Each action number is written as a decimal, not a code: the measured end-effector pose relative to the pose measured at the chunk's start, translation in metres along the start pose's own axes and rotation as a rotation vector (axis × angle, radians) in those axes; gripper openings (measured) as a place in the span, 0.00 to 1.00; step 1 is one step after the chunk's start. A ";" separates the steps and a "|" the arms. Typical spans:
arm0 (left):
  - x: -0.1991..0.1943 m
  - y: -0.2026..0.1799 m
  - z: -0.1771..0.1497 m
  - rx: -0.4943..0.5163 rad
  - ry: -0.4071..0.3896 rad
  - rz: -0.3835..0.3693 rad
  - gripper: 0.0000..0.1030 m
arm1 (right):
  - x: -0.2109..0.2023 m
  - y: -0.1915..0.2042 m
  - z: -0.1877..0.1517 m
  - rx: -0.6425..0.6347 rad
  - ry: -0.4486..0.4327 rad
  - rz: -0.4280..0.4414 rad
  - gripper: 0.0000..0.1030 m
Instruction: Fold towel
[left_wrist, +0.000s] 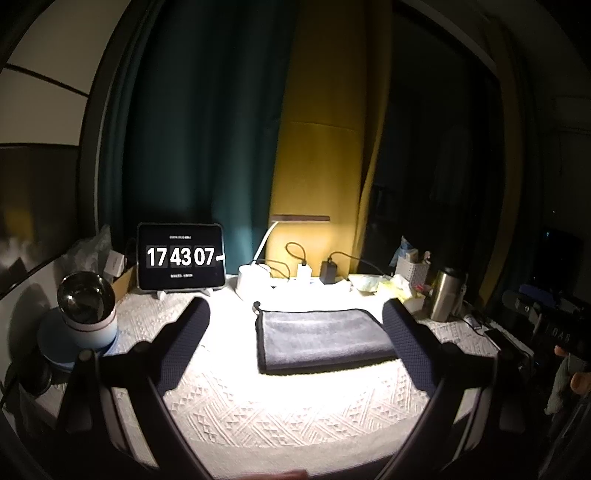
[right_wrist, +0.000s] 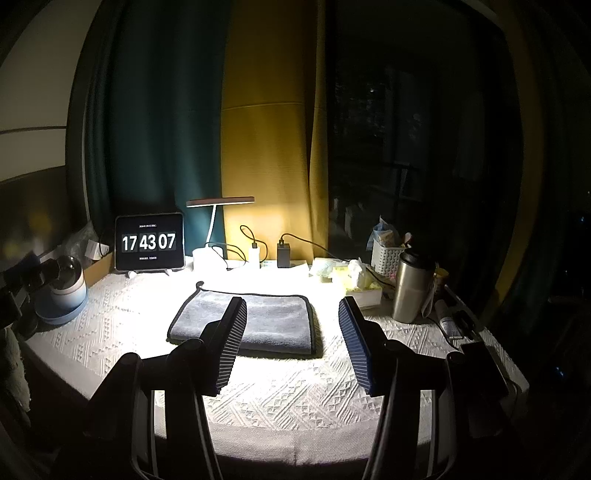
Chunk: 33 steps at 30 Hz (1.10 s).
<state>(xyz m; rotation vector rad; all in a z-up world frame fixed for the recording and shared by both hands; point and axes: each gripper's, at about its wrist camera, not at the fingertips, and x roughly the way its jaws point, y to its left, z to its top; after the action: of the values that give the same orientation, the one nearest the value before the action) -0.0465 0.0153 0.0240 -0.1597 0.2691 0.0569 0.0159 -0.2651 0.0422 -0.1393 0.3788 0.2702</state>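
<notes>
A grey towel (left_wrist: 321, 338) with dark trim lies folded flat on the white patterned tablecloth (left_wrist: 258, 417), its hanging loop at the far left corner. It also shows in the right wrist view (right_wrist: 273, 321). My left gripper (left_wrist: 295, 317) is open and empty, held above the table in front of the towel, with its right finger (left_wrist: 410, 347) over the towel's right edge. My right gripper (right_wrist: 293, 314) is open and empty, its left finger (right_wrist: 229, 339) in front of the towel's near edge. Neither touches the towel.
At the back stand a tablet clock (left_wrist: 181, 256), a desk lamp (right_wrist: 220, 202) with cables and chargers, and a white basket (right_wrist: 386, 256). A steel flask (right_wrist: 412, 286) and tissues (right_wrist: 356, 277) are at the right. A globe-topped device (left_wrist: 86, 310) sits left.
</notes>
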 end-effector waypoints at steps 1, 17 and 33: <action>0.000 0.000 0.000 0.000 0.001 -0.002 0.92 | 0.000 0.000 0.000 0.000 0.000 0.000 0.53; 0.002 -0.003 0.000 0.000 0.002 -0.019 0.92 | -0.001 -0.006 0.000 0.016 -0.002 -0.017 0.53; 0.002 -0.003 -0.002 -0.003 0.007 -0.016 0.92 | -0.001 -0.005 -0.002 0.014 0.001 -0.017 0.53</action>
<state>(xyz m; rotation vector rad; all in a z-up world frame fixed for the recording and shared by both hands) -0.0447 0.0124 0.0220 -0.1649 0.2744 0.0409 0.0156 -0.2704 0.0414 -0.1283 0.3804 0.2510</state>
